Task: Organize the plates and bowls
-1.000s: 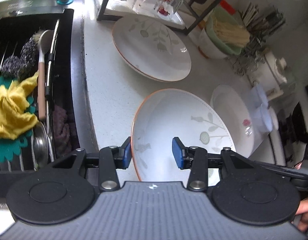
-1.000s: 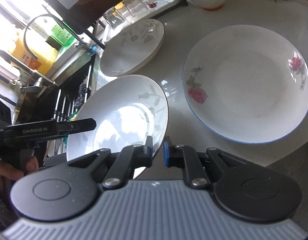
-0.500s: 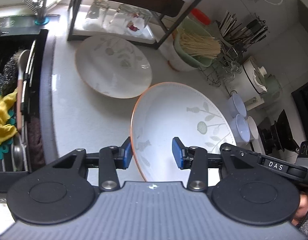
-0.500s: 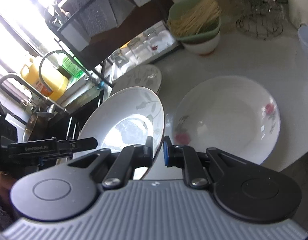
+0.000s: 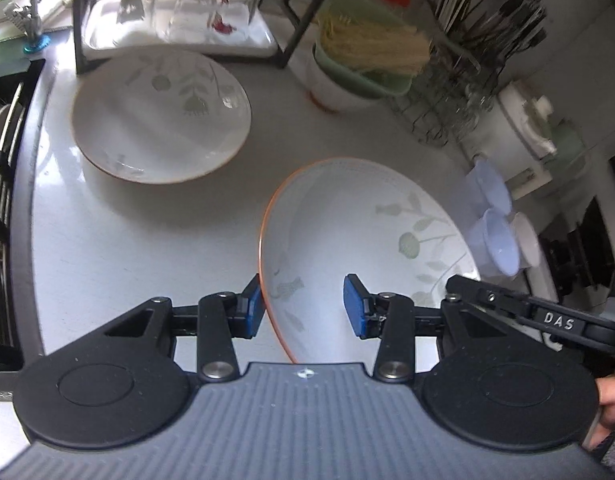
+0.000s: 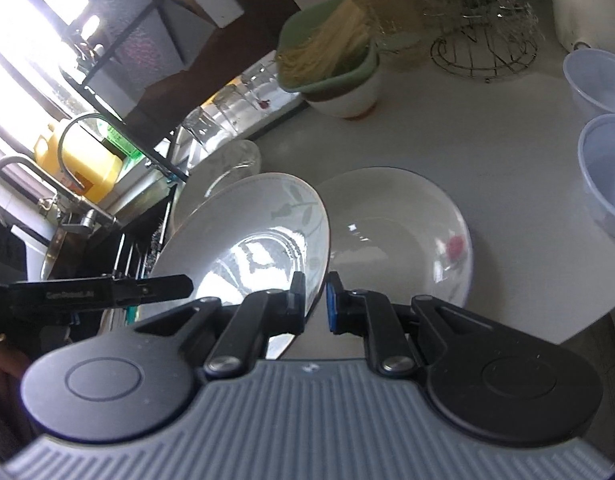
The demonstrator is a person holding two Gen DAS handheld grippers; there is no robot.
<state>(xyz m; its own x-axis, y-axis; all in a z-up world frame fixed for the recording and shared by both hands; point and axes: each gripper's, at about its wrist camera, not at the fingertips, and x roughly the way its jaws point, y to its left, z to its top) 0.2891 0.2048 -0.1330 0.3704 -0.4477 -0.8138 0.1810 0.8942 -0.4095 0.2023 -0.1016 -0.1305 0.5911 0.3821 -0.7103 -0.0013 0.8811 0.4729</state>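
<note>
Right tongs [image 6: 315,300] pinch rim of leaf plate [image 6: 247,248] held tilted above tabletop [image 5: 127,232], left tongs [image 5: 303,304] wide astride its other rim; lower level onto matching plate [image 5: 159,116].

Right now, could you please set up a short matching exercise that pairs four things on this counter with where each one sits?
Things:
1. leaf plate
2. rose plate
3. noodle bowl
4. blue bowls

Places:
A. flat on the counter, right of the lifted plate
B. far right edge
C. gripped in the right jaws, tilted
D. beside the black rack

Pairs: 1-C, 2-A, 3-D, 4-B
</note>
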